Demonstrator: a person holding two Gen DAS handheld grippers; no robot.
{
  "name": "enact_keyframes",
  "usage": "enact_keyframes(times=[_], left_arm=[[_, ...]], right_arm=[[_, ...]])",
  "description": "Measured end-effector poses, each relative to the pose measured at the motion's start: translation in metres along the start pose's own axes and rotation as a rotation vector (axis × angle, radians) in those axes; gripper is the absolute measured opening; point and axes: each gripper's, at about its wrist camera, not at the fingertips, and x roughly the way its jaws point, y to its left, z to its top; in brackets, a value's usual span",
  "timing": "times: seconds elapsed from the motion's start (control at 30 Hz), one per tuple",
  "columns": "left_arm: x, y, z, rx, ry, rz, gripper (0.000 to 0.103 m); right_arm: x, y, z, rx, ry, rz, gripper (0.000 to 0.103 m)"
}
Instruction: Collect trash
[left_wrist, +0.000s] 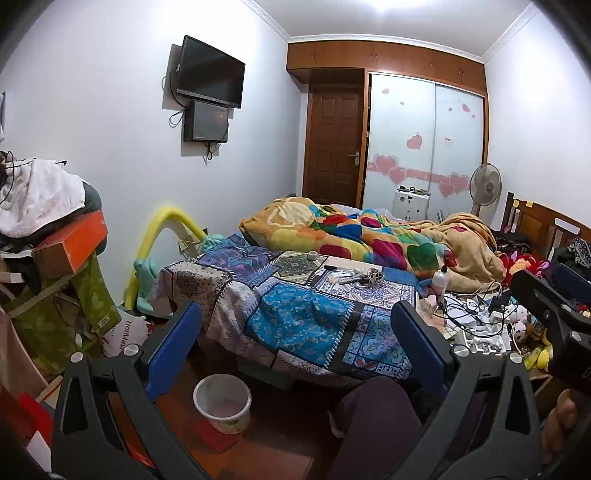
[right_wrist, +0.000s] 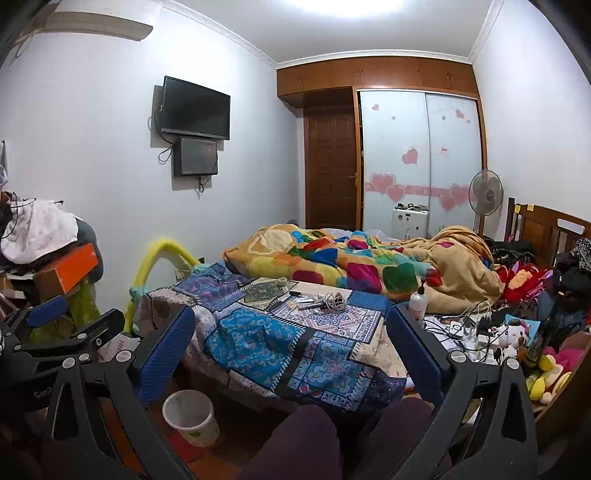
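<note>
step: I'm at the start, scanning only; nothing picked up yet, both claws aimed over the bed.
left gripper: jaws spread wide, nothing between the blue pads.
right gripper: jaws spread wide too, empty.
bin: white pail on the floor at the foot of the bed, upright; looks about empty.
trash candidates: I read the small clutter on the patterned bedspread as the target — cord tangle, small bits, a tape roll further back. Which bits are really rubbish I can't tell.
not trash, I judge: pump bottle, chargers and cables at right.
next move: I'd push one claw forward over the bedspread to the clutter, drop low, close on one small piece, then carry it to the bin.
risk: cords may snag and drag along.
</note>
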Motion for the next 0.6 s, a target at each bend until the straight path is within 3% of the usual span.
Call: enact_keyframes(times=[0.6], left_arm=[[0.0026,-0.0010,0.0008,-0.001,0.007,-0.001,0.103]], right_arm=[[-0.0015,0.0038,-0.0006,0.002,-0.007,0.000,0.103]])
